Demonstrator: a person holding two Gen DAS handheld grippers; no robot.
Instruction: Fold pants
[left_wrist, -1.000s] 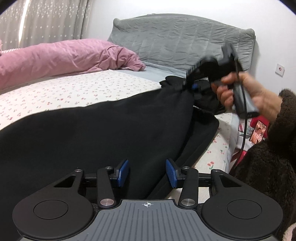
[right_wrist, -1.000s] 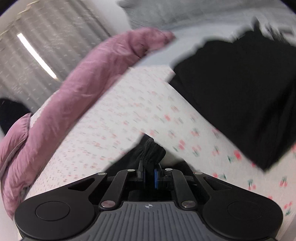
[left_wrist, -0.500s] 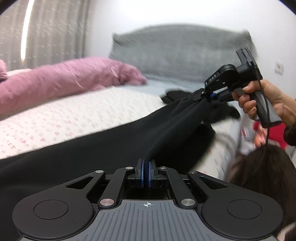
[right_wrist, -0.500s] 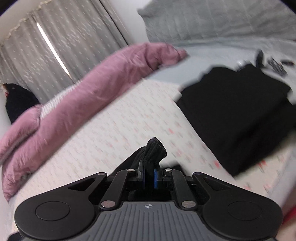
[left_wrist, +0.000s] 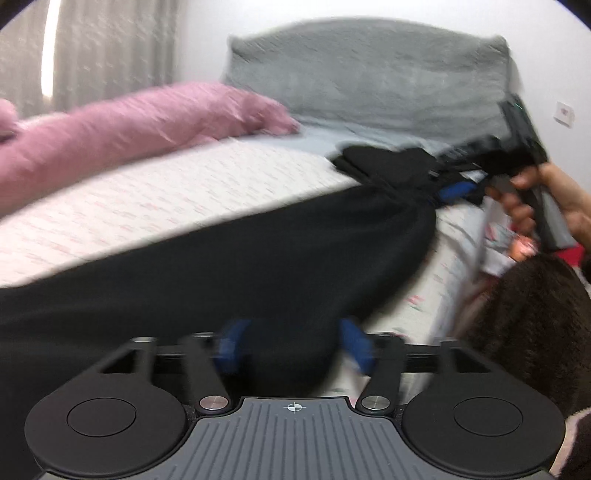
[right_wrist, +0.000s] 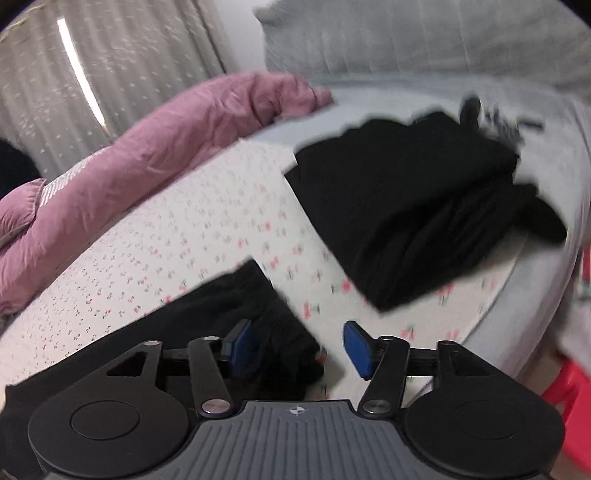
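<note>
While both frames are smeared by motion blur, the main facts read clearly: the black pants (left_wrist: 258, 258) lie stretched across the flowered sheet of the bed (left_wrist: 166, 199), running from about 8 o'clock in the left wrist view up toward 2 o'clock. The left gripper (left_wrist: 293, 347) has its jaws spread wide apart, with a fold of the dark cloth lying between the blue pads; whether the pads touch it cannot be told. At 2 o'clock in that view the right gripper (left_wrist: 458, 192) sits at the far end of the pants, held by the person's hand (left_wrist: 546, 206). In its own view the right gripper (right_wrist: 297, 347) also shows its jaws apart, the ribbed end of the pants (right_wrist: 255, 314) lying against the left pad while the right pad stands over bare sheet. A second pile of black clothing (right_wrist: 417, 206) rests on the bed at about 1 o'clock, apart from the pants. A pink duvet (right_wrist: 155, 147) is bunched along the far side from 9 to 12 o'clock, a grey headboard (left_wrist: 369, 74) stands behind, and pale curtains (right_wrist: 110, 66) hang at 11 o'clock.
</note>
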